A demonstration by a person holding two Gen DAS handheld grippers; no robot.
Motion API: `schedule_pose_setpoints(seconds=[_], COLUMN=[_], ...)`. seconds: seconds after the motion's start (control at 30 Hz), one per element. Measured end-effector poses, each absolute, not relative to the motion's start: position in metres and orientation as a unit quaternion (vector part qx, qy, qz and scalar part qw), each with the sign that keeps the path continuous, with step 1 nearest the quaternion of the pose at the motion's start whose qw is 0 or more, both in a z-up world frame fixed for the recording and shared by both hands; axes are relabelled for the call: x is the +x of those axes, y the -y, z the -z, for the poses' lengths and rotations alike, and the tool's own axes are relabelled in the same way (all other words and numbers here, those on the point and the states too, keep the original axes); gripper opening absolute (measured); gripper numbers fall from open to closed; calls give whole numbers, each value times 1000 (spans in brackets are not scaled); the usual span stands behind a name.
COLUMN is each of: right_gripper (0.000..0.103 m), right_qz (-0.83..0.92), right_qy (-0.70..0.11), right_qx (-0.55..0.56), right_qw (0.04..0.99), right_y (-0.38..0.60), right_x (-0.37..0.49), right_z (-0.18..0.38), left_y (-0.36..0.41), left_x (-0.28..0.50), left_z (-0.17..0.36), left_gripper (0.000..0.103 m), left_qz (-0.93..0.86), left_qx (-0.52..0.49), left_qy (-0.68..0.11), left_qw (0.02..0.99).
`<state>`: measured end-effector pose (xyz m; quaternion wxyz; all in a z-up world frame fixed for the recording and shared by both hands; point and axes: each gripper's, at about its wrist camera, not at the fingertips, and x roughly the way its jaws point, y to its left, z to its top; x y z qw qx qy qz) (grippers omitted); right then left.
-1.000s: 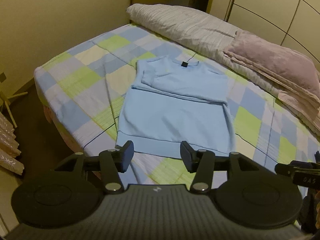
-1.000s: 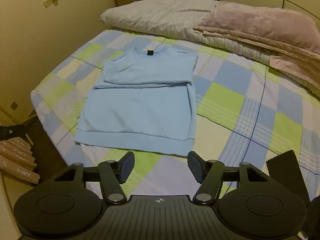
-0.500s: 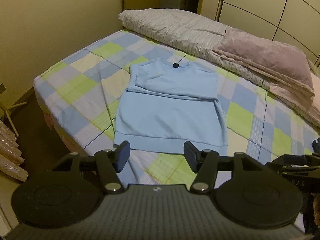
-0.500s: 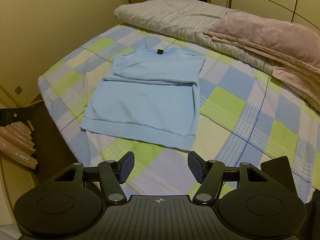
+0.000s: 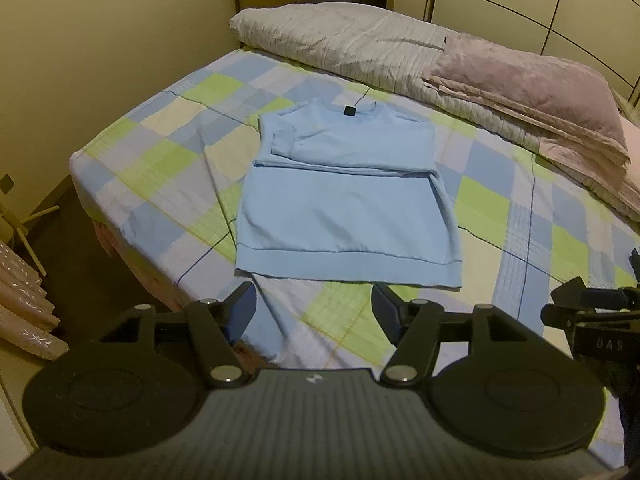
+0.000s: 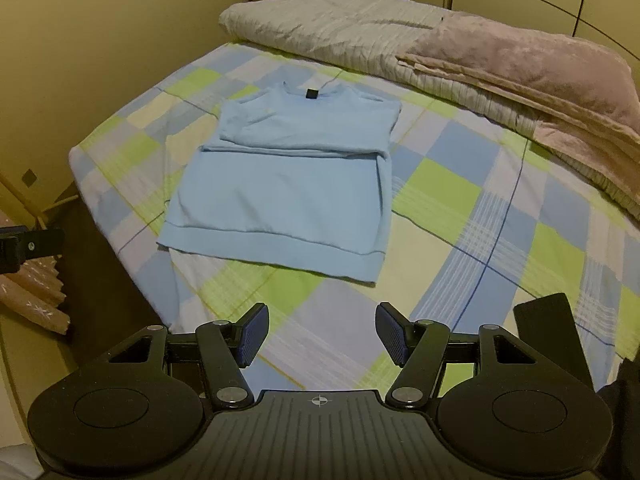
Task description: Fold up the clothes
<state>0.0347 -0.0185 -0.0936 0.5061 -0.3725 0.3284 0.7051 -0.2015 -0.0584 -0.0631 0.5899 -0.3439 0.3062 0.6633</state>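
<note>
A light blue sweatshirt [image 5: 344, 200] [image 6: 288, 184] lies flat on the checked bed cover, its sleeves folded across the chest and its hem toward me. My left gripper [image 5: 314, 308] hovers short of the hem, over the near edge of the bed; its jaws are opening and nothing is between them. My right gripper [image 6: 320, 334] is also held back from the shirt, below and right of the hem's right corner, open and empty. Neither gripper touches the cloth.
The bed cover [image 5: 168, 160] has blue, green and cream squares. A grey quilt [image 5: 352, 40] and a pink blanket [image 5: 532, 92] are piled along the far side. The bed's left edge drops to a dark floor [image 5: 80, 264]. The other gripper [image 5: 596, 320] shows at the right.
Both grippers have drawn back from the sweatshirt, which now looks smaller and farther away. The left jaws stand wider apart than before. The sweatshirt itself has not moved.
</note>
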Motion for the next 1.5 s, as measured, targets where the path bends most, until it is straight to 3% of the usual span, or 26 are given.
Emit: schedule_pose_setpoints(seconds=[0.67, 1.07, 1.23, 1.4, 1.5], right_gripper=[63, 63, 63, 63, 63], right_qz=[-714, -699, -674, -636, -605], right_qy=[-318, -324, -367, -442, -491], right_qx=[-380, -370, -355, -327, -303], right_qw=[494, 518, 534, 540, 549], right_y=[25, -10, -41, -75, -98], right_x=[18, 53, 74, 82, 86], right_z=[94, 110, 134, 174, 198], left_y=[75, 45, 6, -53, -93], left_x=[-222, -287, -325, -360, -380], left_z=[71, 89, 123, 182, 214], left_gripper=[62, 62, 61, 49, 47], left_qz=[-670, -683, -656, -609, -591], left_qx=[-359, -387, -422, -475, -492], left_qy=[-307, -272, -238, -234, -239], left_qw=[573, 558, 578, 590, 593])
